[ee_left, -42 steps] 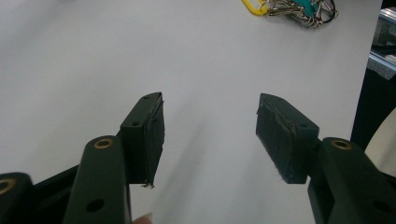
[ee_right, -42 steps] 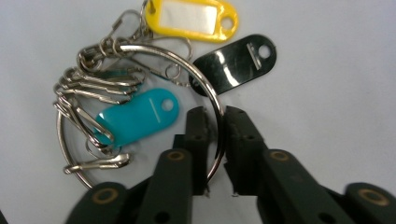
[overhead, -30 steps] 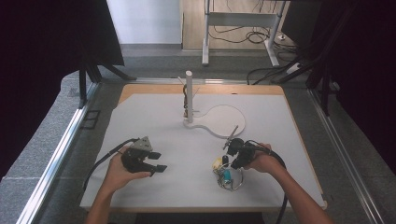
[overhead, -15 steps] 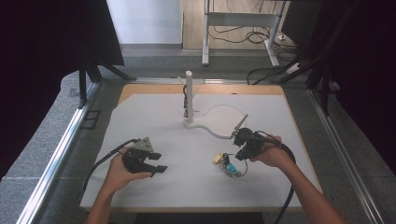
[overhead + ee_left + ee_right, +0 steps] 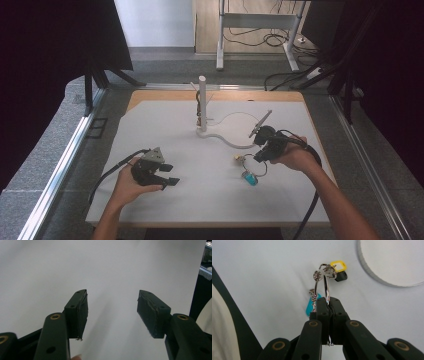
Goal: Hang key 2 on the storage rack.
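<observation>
My right gripper (image 5: 328,301) is shut on a metal key ring (image 5: 325,285). From the ring hang a yellow tag (image 5: 338,265), a black tag (image 5: 342,277) and a blue tag (image 5: 310,307). In the high view the right gripper (image 5: 260,154) is held up at the right of the white mat (image 5: 210,200), with the key ring (image 5: 251,169) and blue tag (image 5: 249,178) dangling below it. My left gripper (image 5: 170,175) rests low at the front left. Its jaws stand wide apart over bare mat, so the left gripper (image 5: 112,311) is open with nothing between them.
A white post (image 5: 202,102) stands on a round white base (image 5: 225,140) at the middle back of the mat; the base's rim (image 5: 372,277) lies just beyond the keys. Black cables trail from both grippers. A metal rail (image 5: 60,165) runs along the left.
The right gripper has risen and moved back and to the right, lifting the key ring with its tags off the mat. The left gripper has not moved.
</observation>
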Motion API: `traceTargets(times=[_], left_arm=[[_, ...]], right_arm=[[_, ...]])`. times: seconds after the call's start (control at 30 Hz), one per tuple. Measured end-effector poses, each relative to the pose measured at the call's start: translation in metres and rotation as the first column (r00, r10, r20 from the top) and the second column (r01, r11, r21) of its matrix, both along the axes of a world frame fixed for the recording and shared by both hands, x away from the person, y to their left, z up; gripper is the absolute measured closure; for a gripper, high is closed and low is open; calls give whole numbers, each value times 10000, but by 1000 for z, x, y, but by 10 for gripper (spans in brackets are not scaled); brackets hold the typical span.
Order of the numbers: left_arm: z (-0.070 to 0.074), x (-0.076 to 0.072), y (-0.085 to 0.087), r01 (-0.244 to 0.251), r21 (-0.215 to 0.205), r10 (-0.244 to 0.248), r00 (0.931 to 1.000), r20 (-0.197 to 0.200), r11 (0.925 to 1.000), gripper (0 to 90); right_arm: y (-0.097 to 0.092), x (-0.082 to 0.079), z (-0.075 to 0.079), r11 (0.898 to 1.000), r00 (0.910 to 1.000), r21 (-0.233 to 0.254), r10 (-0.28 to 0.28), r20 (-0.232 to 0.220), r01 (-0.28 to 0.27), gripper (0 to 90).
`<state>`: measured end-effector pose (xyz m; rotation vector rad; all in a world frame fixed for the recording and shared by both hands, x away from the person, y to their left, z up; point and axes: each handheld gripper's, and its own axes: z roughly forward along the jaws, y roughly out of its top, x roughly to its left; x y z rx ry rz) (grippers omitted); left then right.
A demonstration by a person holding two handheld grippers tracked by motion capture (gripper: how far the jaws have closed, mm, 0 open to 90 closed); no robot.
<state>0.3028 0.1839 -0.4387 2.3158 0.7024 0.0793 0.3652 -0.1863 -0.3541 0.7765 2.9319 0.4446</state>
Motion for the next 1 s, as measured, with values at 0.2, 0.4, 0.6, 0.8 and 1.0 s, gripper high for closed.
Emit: traceTargets(times=[0.2,0.4,0.6,0.8,1.0], left_arm=[[0,0,0,48,32,-48,10000,-1,10000,427],[0,0,1,58,18,-58,10000,0,10000,427],[0,0,1,73,20,-73,10000,-5,10000,427],[1,0,2,54,-17,-54,10000,18,10000,427],[1,0,2,59,-26,-59,10000,39,10000,427]], right_arm=[[5,7,15,10000,9999,4,-21,161,21,875],[9,16,29,9998,9995,190,-85,310,79,875],[13,24,38,9995,9991,288,-171,391,159,875],[16,34,45,9990,9986,378,-255,453,238,875],[18,42,53,9983,9977,461,-390,551,365,875]])
